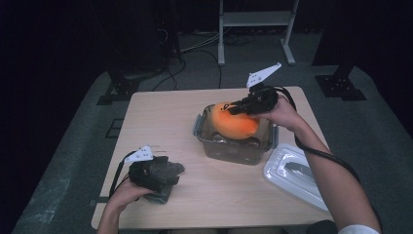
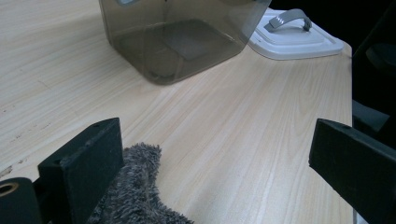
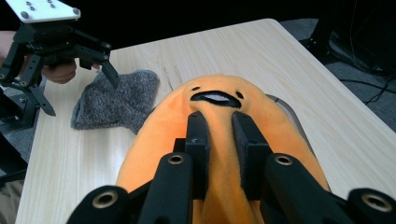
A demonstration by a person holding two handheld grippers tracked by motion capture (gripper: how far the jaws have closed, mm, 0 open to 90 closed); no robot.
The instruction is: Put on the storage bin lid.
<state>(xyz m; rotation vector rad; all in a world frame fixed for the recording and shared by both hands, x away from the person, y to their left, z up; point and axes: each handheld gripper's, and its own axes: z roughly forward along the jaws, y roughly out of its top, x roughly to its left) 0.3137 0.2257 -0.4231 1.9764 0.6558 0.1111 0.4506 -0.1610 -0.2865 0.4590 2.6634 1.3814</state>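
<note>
We have the orange plush toy (image 1: 234,121) pinched by a fold of its fabric in the right gripper (image 3: 219,140), jaws nearly shut, hanging at the mouth of the clear plastic box (image 1: 214,146) with its long axis across the box and its face toward the grey sock (image 3: 116,100). We judge the bulky toy could catch on the rim and tip the box. Our left gripper (image 2: 215,158) rests wide open on the table, the sock just beside one jaw.

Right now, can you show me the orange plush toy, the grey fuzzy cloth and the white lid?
orange plush toy (image 1: 233,124), high view, its body.
grey fuzzy cloth (image 3: 116,100), right gripper view, its middle.
white lid (image 2: 299,39), left gripper view, its top.
</note>
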